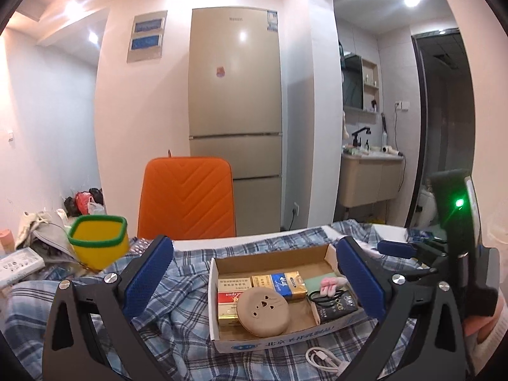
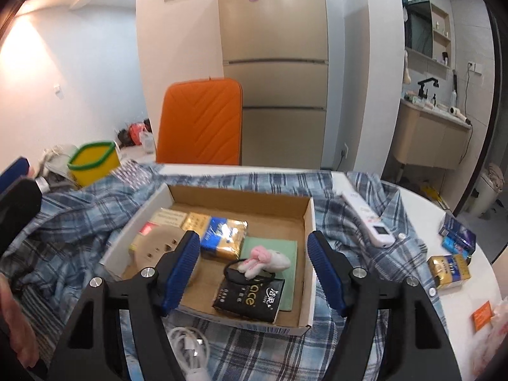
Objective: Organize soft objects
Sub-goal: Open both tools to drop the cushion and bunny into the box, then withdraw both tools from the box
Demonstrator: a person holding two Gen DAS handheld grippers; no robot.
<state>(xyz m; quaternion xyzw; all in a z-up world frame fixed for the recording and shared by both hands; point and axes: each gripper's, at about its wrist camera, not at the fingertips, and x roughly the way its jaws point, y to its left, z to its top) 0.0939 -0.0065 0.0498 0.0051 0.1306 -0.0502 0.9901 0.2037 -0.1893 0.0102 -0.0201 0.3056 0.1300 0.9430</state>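
Pink plush toy (image 2: 266, 259) lies in cardboard box (image 2: 309, 222), between right gripper (image 2: 250, 266) fingers.

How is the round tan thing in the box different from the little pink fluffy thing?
The round tan pad is bigger, flat like a disc, and plain tan with small cut-out holes like a face. The pink plush toy is smaller, lumpy and fuzzy, pink and white, and tied to a black hair band. Both lie inside the cardboard box, and neither gripper touches them.

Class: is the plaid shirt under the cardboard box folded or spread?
Spread and rumpled: the plaid shirt lies creased beneath the cardboard box.
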